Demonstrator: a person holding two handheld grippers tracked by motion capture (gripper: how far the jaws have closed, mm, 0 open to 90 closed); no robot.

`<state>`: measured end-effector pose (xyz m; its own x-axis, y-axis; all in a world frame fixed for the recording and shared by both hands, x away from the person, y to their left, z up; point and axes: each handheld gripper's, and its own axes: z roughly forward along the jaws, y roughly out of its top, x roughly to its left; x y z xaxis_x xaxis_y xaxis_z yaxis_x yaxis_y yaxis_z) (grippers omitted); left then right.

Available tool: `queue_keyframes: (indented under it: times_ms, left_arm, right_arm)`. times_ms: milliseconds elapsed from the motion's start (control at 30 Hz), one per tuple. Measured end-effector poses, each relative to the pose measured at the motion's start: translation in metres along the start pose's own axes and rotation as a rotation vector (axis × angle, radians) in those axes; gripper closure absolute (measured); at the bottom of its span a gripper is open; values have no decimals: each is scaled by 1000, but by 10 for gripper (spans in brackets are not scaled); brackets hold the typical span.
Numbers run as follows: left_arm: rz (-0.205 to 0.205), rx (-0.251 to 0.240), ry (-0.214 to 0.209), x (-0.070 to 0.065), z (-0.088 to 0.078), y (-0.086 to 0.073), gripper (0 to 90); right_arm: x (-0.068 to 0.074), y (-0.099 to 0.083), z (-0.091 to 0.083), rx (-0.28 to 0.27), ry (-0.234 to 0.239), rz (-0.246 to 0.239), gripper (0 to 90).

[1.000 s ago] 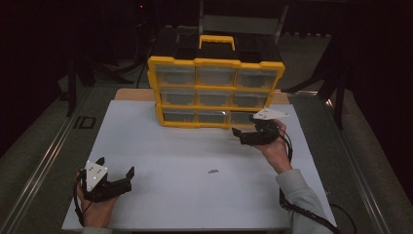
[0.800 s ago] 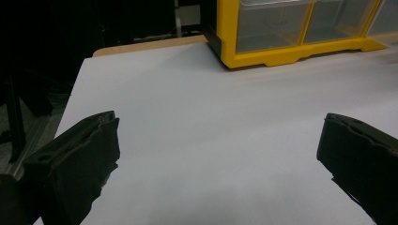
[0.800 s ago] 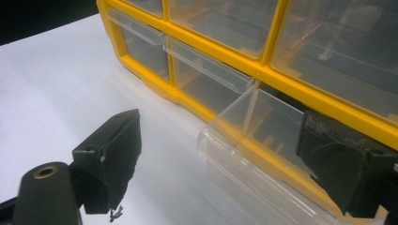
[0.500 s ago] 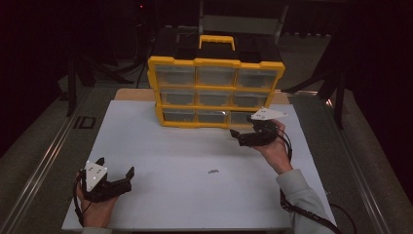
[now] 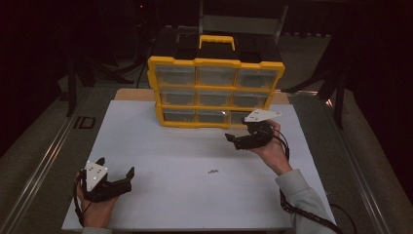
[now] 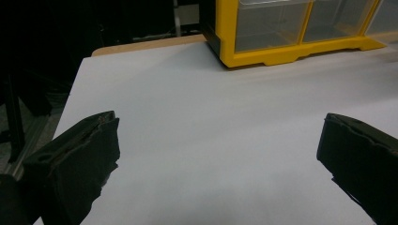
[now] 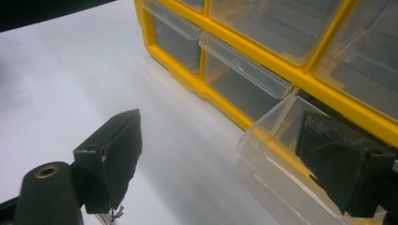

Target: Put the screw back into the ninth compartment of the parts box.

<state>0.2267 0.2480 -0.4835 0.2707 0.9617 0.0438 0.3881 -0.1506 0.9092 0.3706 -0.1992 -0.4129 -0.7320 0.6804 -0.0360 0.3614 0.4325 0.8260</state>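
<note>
A yellow organizer (image 5: 216, 92) with several clear drawers stands at the back of the white board (image 5: 160, 146). My right gripper (image 5: 236, 140) is open in front of its bottom right corner. In the right gripper view its jaws (image 7: 218, 140) are spread wide. The bottom right clear drawer (image 7: 281, 154) sticks partly out of the frame, and one jaw sits at the drawer's open top. A small dark screw-like piece (image 5: 213, 171) lies loose on the board. My left gripper (image 5: 116, 166) rests open at the near left, its jaws (image 6: 218, 136) holding nothing.
The organizer (image 6: 281, 33) has a yellow carry handle (image 5: 216, 41) on top. A wooden table edge (image 5: 131, 95) shows behind the board. Dark stands and cables surround the table. A metal rail (image 5: 44, 146) runs along the left side.
My right gripper has edged slightly left in front of the bottom right drawer. The left gripper and the small piece have stayed where they were.
</note>
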Motion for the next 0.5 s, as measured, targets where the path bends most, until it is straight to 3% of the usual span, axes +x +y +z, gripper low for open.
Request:
queue_keyframes:
  times_ms: [500]
  left_arm:
    - [2,-1,-2,0,0,0,4]
  right_arm:
    - [8,3,5,52,25,-53,153]
